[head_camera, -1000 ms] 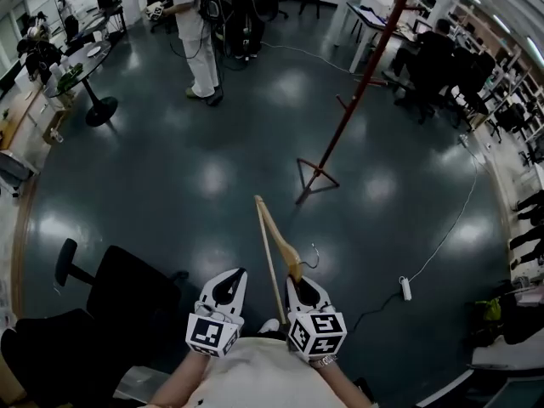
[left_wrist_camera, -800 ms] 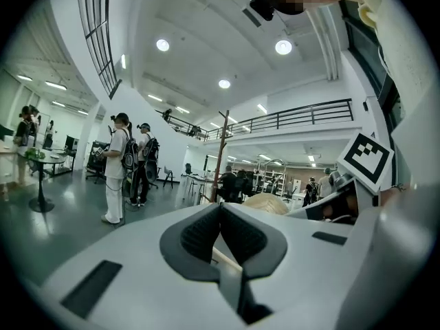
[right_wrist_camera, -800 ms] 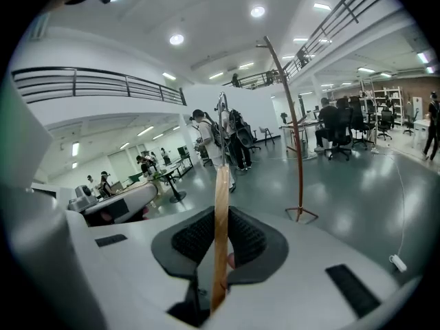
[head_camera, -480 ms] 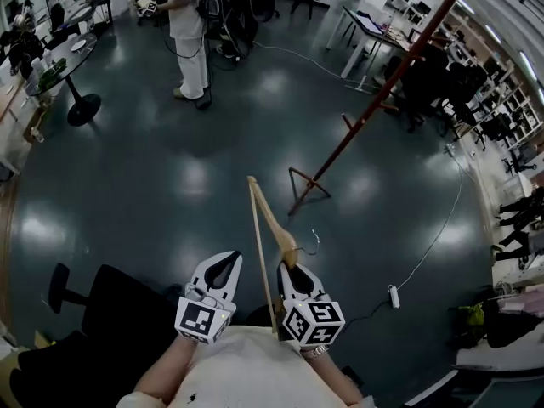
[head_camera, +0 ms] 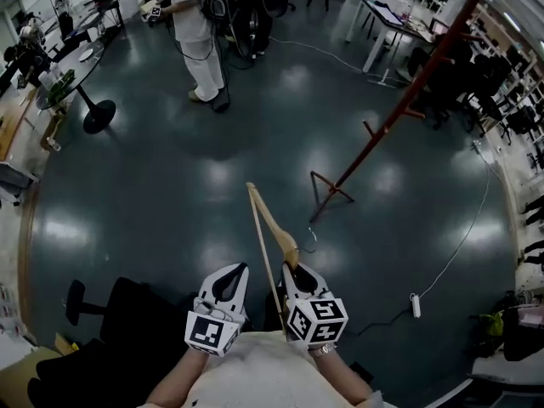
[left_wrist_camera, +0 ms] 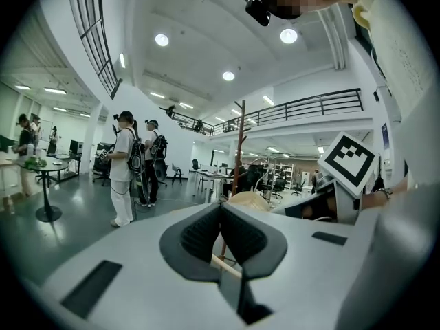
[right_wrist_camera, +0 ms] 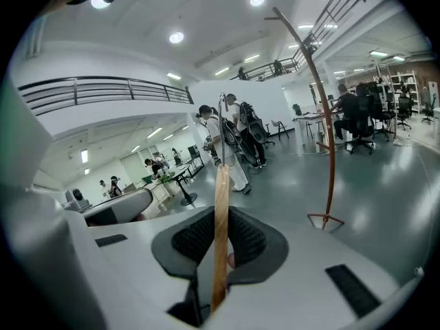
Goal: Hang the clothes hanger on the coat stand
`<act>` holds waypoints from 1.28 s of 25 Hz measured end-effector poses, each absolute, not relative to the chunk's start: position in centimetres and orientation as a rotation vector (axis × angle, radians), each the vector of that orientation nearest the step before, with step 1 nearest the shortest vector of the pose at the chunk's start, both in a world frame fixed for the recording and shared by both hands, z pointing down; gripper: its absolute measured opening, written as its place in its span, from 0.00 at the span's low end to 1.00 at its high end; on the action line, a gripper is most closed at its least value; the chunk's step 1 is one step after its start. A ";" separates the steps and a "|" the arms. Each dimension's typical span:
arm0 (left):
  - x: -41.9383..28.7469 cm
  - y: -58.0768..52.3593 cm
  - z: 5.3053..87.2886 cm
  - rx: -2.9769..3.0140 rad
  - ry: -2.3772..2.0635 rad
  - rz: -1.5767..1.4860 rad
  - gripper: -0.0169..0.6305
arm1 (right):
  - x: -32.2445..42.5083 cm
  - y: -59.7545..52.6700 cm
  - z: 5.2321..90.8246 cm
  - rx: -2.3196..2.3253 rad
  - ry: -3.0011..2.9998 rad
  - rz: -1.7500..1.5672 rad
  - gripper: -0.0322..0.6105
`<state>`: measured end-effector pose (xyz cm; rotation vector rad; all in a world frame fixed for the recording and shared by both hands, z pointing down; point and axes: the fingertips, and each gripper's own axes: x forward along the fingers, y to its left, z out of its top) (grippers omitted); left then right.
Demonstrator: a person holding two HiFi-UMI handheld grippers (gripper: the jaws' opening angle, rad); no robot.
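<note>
The wooden clothes hanger [head_camera: 274, 232] points away from me, its metal hook [head_camera: 310, 241] hanging to the right. My right gripper [head_camera: 294, 270] is shut on the hanger's near end, and the wood [right_wrist_camera: 220, 234] stands upright between its pads. My left gripper [head_camera: 239, 269] is beside it on the left, shut with nothing in it. The coat stand [head_camera: 399, 109] is a red-brown pole with pegs that rises from a tripod base [head_camera: 330, 195] on the floor just beyond the hook. It also shows in both gripper views as the stand [right_wrist_camera: 324, 122] and the pole [left_wrist_camera: 238, 150].
A person in white [head_camera: 201, 32] stands far ahead on the dark shiny floor. A round table [head_camera: 72, 70] is at far left, and a black office chair [head_camera: 119, 313] at near left. Desks with seated people [head_camera: 442, 66] fill the right. A power strip [head_camera: 415, 305] with cable lies at right.
The view has shifted, and the stand's base now lies closer to the hanger's hook. The hanger stays in my right gripper, and both grippers keep their pose.
</note>
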<state>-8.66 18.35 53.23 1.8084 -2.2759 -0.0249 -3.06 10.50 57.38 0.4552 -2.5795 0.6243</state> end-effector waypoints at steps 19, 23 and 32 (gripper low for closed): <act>-10.1 -11.5 53.3 1.930 -2.243 0.015 0.05 | -2.5 -17.0 56.6 0.553 -2.615 0.591 0.16; -12.4 -16.1 51.1 2.037 -2.183 -0.012 0.05 | -3.0 -21.4 55.4 0.709 -2.561 0.607 0.16; -21.5 -27.8 50.0 2.267 -1.971 -0.014 0.05 | -10.9 -31.2 53.1 0.940 -2.516 0.696 0.16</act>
